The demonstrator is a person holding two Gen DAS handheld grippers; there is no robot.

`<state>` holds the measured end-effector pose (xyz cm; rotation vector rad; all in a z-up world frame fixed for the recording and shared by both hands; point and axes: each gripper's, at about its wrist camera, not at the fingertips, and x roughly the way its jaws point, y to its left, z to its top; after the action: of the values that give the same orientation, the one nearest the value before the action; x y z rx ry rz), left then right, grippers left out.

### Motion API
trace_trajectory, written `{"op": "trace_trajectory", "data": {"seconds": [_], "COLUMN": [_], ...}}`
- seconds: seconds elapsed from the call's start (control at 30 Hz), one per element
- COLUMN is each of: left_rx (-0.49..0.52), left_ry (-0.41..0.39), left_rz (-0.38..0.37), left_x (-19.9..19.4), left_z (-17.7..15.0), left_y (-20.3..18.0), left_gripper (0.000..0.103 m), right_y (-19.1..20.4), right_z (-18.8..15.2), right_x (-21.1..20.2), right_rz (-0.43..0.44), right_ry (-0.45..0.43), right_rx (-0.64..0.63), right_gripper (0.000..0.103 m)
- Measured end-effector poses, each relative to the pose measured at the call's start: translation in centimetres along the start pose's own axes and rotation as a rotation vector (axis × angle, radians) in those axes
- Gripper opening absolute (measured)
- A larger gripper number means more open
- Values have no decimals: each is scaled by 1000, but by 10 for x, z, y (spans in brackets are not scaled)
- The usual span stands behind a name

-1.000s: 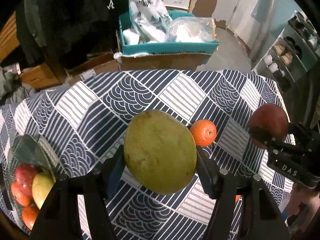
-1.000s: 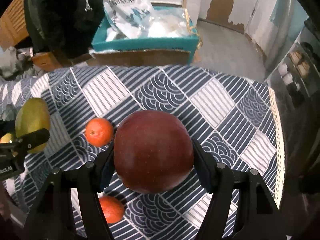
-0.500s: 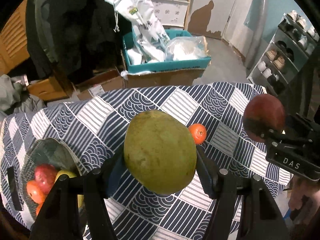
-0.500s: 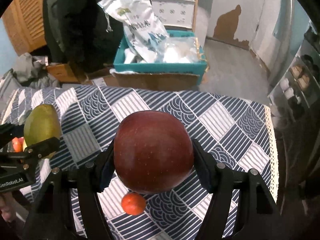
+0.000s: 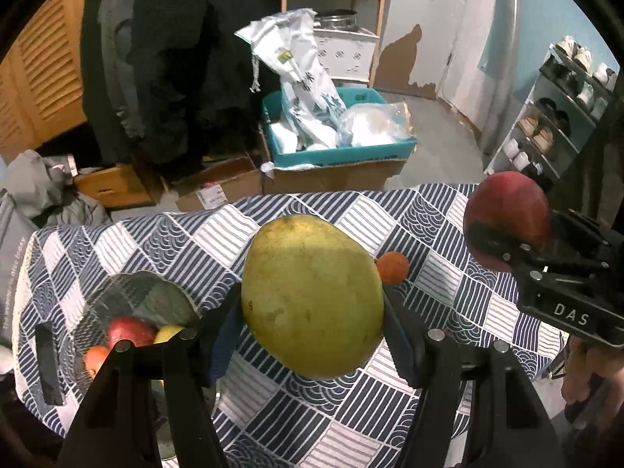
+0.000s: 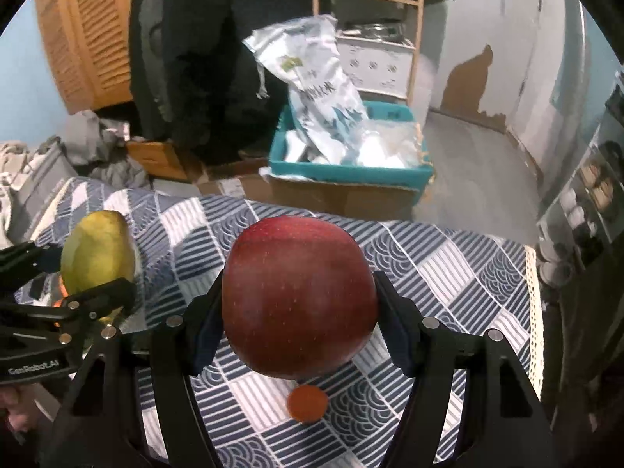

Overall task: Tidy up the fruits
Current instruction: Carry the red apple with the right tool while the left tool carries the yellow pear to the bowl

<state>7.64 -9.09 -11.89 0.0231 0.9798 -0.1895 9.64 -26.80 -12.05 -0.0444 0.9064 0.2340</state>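
My left gripper (image 5: 312, 312) is shut on a large yellow-green mango (image 5: 312, 296), held well above the patterned tablecloth (image 5: 440, 284). The right gripper (image 6: 298, 312) is shut on a dark red apple (image 6: 298, 296), also lifted high; the same apple (image 5: 507, 218) shows at the right of the left wrist view. An orange (image 5: 393, 267) lies on the cloth behind the mango, and the same orange (image 6: 307, 403) appears below the apple. A mesh basket (image 5: 117, 296) at the left holds a red apple (image 5: 130, 331) and other fruit. The mango (image 6: 99, 257) appears at the left in the right wrist view.
Beyond the table's far edge stand a teal bin (image 5: 339, 152) with white bags on a cardboard box, more boxes, dark hanging clothes (image 5: 167, 58) and a wooden shelf. A shoe rack (image 5: 565, 109) lines the right wall. A hand (image 5: 592, 374) holds the right gripper.
Both grippers have risen and tilted up with their fruit, so the table looks smaller and more of the room shows. A second orange near the front has dropped out of view.
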Motion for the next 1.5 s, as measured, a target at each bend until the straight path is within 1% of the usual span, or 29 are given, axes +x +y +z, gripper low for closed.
{"op": "trace_trajectory", "data": {"seconds": [0.33,0.5,0.67,1.0,1.2,1.5], "left_rx": [-27,-55,-87,-163,-197,-271], "left_ry": [-44,-51,-49,-36,-10,41], "left_rz": [27,36,53,93,130,150], "left_x": [-26,-33,-36,-34,-27,-14], "left_z": [-5,-9,-16,-32,-47,-72], "left_y": [26,42,62,106,132,170], "left_gripper": [68,68,68,68,68,68], "right_y": [33,50,66,104,128,172], "right_z": [14,22,28,35,37,39], "right_x": [-17,-21,-18,4,20,44], "right_rz": [49,72,93,156,189,230], "right_ry": [-46,-66,-65,-35,-1,46], "right_rx": [-41,-61,-80,-115,-135,-188], "right_gripper": [70,70,70,70,70,70]}}
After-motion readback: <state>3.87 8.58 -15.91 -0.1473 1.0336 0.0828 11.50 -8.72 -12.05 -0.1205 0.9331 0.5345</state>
